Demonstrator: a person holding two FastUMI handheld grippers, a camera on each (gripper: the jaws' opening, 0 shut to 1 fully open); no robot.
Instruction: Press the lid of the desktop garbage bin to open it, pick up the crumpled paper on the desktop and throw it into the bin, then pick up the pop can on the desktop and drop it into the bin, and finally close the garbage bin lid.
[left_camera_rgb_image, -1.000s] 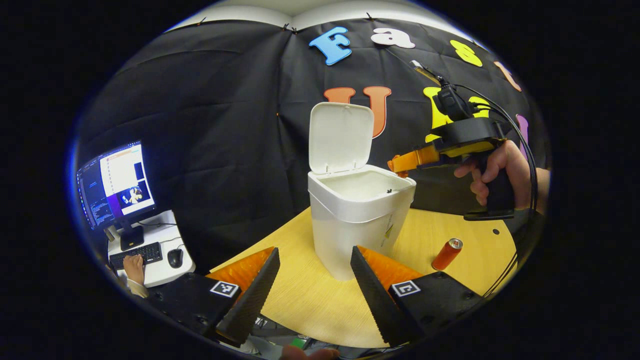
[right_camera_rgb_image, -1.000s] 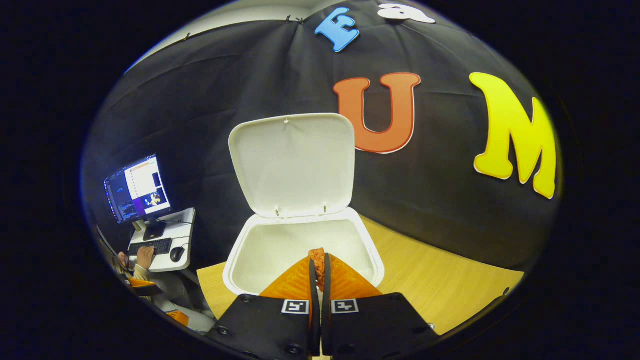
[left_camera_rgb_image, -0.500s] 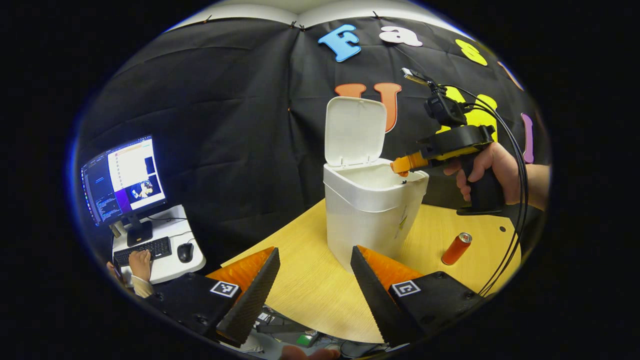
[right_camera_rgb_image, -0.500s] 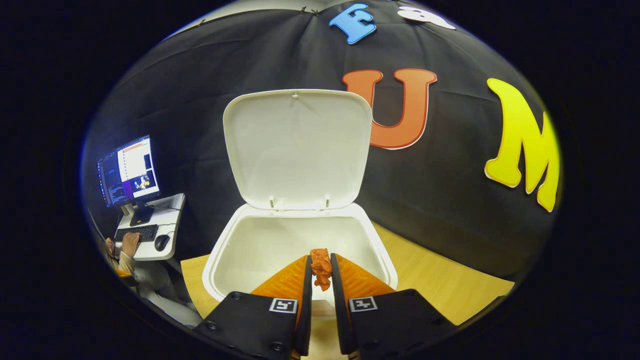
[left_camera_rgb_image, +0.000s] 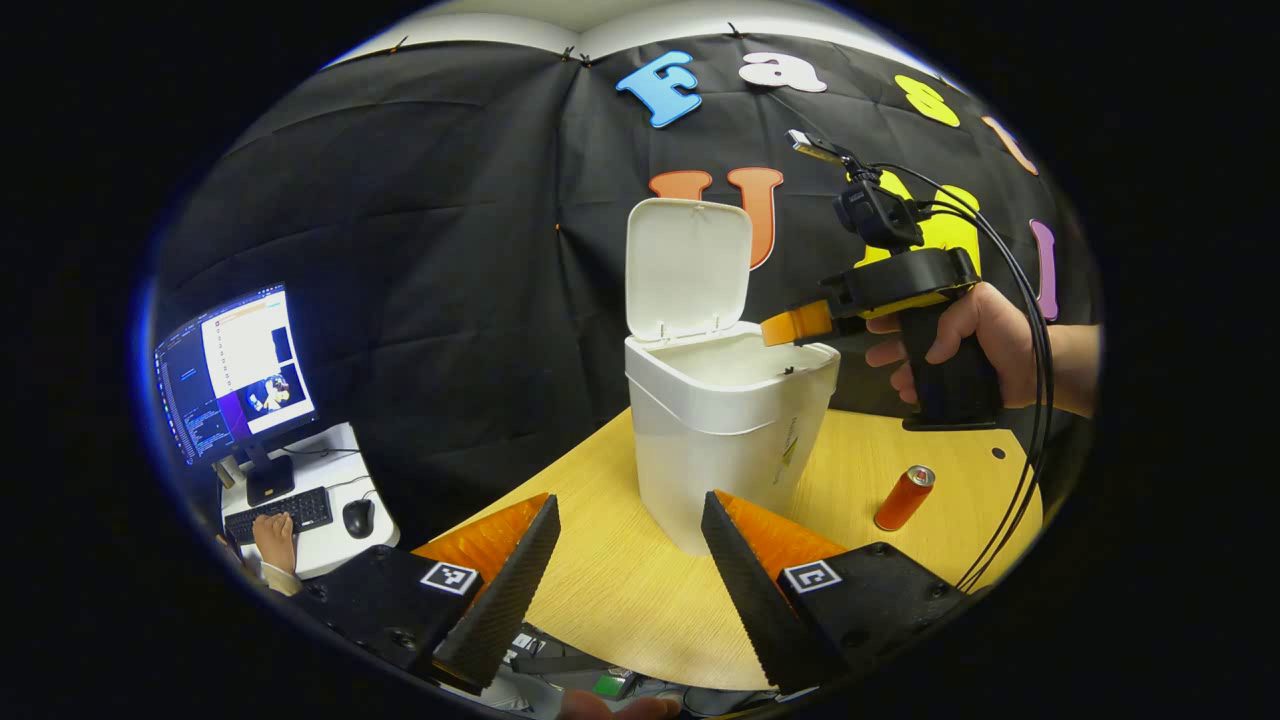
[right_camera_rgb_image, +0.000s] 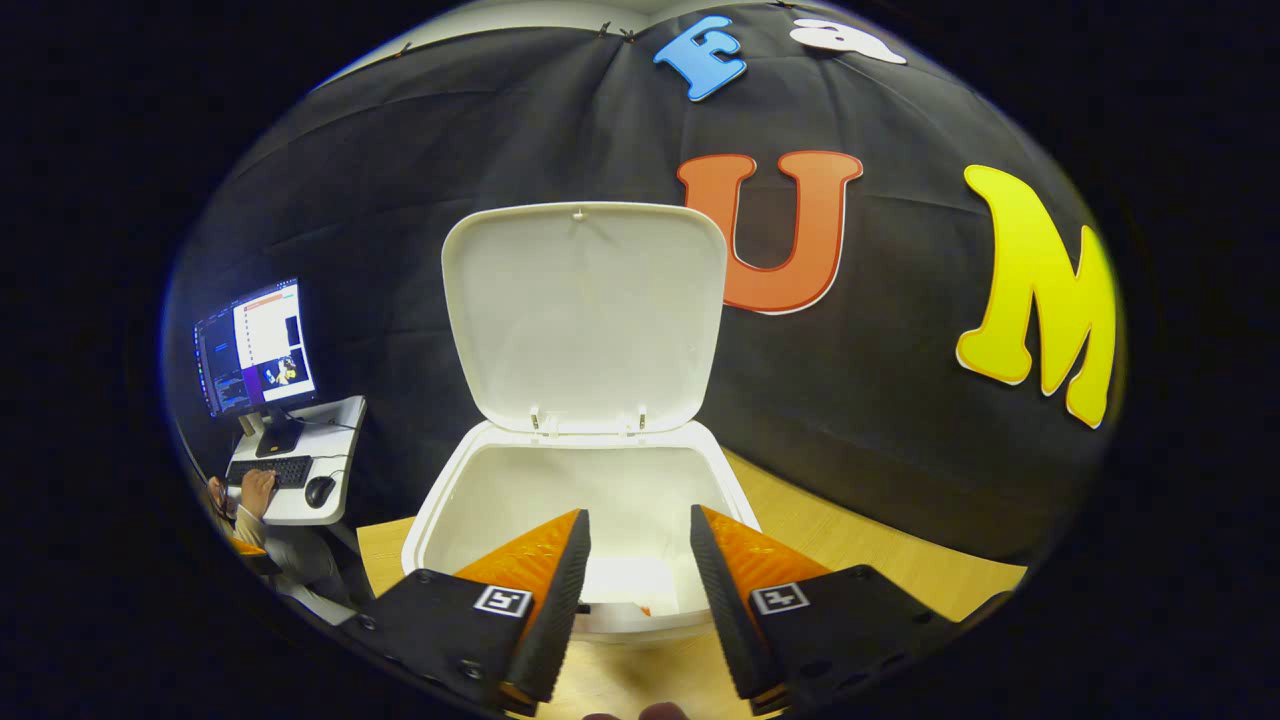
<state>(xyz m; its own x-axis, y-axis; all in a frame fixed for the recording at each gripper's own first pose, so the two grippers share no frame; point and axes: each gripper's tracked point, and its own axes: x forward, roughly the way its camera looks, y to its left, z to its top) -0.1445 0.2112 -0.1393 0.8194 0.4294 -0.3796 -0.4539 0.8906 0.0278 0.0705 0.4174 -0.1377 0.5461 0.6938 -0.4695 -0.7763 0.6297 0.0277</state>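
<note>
Now: paper drop over the bin, judged just finishing.
Right gripper: fingers spread apart, nothing between them, hanging above the front of the open bin; I also see it from the left gripper view at.
Left gripper: fingers wide apart, empty, low over the desk, near the bin but not touching it.
Lid: upright on its hinges, tipped back toward the wall.
Crumpled paper: a small orange bit shows low inside the bin, probably it, too small to be sure.
Pop can: lying tilted on the desk, right of the bin, well apart from both my grippers.
How to do well: I lift the right gripper straight up clear of the rim, avoid knocking the lid shut, then go for the can across its body, since it may roll.
Risk: bumping the light bin.
</note>
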